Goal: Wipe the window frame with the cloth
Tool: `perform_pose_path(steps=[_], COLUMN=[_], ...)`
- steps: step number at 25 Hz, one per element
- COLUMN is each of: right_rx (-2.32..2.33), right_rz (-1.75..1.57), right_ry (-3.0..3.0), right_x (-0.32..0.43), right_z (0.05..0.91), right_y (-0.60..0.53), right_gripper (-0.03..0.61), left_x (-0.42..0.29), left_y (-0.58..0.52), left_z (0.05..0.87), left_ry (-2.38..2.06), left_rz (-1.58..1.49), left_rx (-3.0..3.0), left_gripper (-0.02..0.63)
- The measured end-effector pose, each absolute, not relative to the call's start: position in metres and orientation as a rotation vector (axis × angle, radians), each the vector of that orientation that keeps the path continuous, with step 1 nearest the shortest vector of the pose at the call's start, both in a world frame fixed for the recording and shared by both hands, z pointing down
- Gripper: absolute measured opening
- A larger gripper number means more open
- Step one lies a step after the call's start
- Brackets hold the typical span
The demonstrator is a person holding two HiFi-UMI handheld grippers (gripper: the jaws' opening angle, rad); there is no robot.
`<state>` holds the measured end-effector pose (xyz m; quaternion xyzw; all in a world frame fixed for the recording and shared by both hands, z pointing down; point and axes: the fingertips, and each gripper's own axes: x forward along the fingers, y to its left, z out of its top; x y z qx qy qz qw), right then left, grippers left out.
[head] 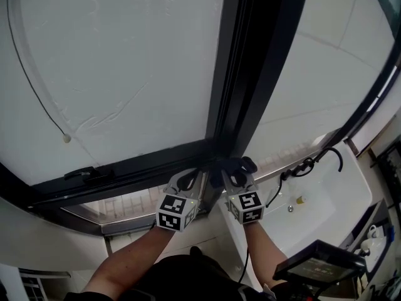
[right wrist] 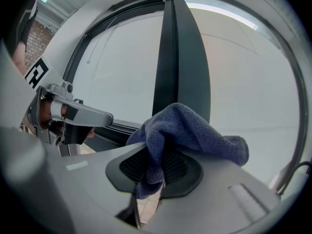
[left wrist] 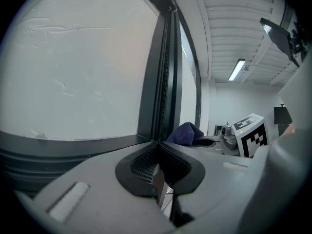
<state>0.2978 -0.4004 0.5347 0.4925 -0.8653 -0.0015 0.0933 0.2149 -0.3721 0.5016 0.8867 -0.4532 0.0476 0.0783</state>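
A black window frame point(head: 245, 74) runs down between two frosted panes and meets the bottom rail point(head: 138, 166). In the right gripper view, my right gripper point(right wrist: 163, 152) is shut on a dark blue cloth point(right wrist: 192, 130), which bunches over the jaws in front of the upright point(right wrist: 180, 57). In the head view the cloth point(head: 236, 164) sits at the foot of the upright, where it joins the rail. My left gripper point(head: 188, 180) is close beside it on the left, against the rail. Its jaws point(left wrist: 157, 152) are shut with nothing between them. The cloth point(left wrist: 187, 133) shows just right of them.
A window handle point(head: 81, 174) lies on the rail at the left. A thin cord with a bead point(head: 66, 138) hangs over the left pane. A white sink point(head: 326, 196) with a black tap point(head: 310, 165) is at the lower right, and a dark device point(head: 319, 262) is below it.
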Motion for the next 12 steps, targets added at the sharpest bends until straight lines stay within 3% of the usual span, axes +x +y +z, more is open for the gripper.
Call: perform_pose_path(steps=[12], right_rx=[1.298], right_rz=[-0.041], right_ry=[-2.700], right_x=[0.274], right_z=[0.528], right_y=[-0.408], right_gripper=[0.062], left_x=[0.190], left_y=[-0.387], left_z=[0.519], left_ry=[-1.514], left_rz=[0.206], left_rx=[2.528], left_gripper=[-0.009])
